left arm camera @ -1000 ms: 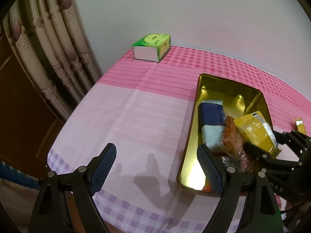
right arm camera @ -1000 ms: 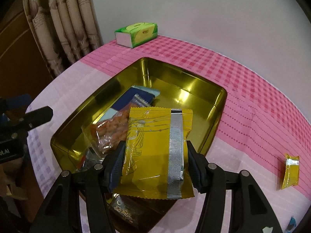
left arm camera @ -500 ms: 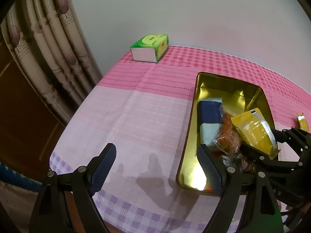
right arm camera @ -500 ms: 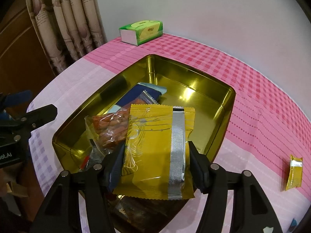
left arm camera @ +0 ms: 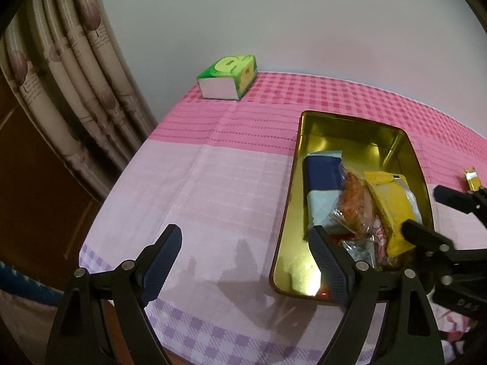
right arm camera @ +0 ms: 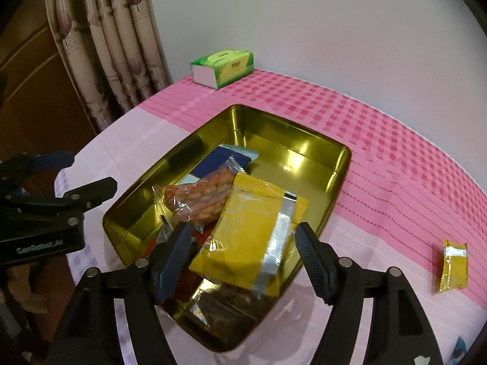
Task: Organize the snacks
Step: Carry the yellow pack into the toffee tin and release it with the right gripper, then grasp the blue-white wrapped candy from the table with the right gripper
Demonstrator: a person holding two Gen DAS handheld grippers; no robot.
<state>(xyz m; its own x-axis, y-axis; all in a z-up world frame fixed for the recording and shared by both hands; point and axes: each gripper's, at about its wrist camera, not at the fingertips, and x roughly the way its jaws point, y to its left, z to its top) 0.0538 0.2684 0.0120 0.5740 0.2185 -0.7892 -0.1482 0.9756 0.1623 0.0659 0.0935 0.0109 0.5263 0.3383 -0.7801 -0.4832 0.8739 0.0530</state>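
Right tongs [right arm camera: 243,243] hang just above the near end of the gold tin [right arm camera: 342,164], jaws opening w/ the yellow packet [right arm camera: 243,237] between them. Pads look clear of its edges now, so prob. just let go; packet lies tilted on the other snacks, near corner by the tin's rim. Under it: a dark wrapped bar [right arm camera: 225,313] at the near end, a clear bag of orange snacks [right arm camera: 197,197] beside it, then a blue packet [right arm camera: 222,161] further in. Far half of the tin is bare, room for more.

Left tongs [left arm camera: 240,261] wait wide apart, nothing in them, over the pink cloth on the surface [left arm camera: 213,188] beside the tin; likely kept out of the way.

Small yellow sachet [right arm camera: 453,269] lies alone on the cloth, well apart from the tin, not yet sorted. Farthest back, a green tissue box [right arm camera: 222,67] sits at the wall, by the curtain [right arm camera: 121,45].
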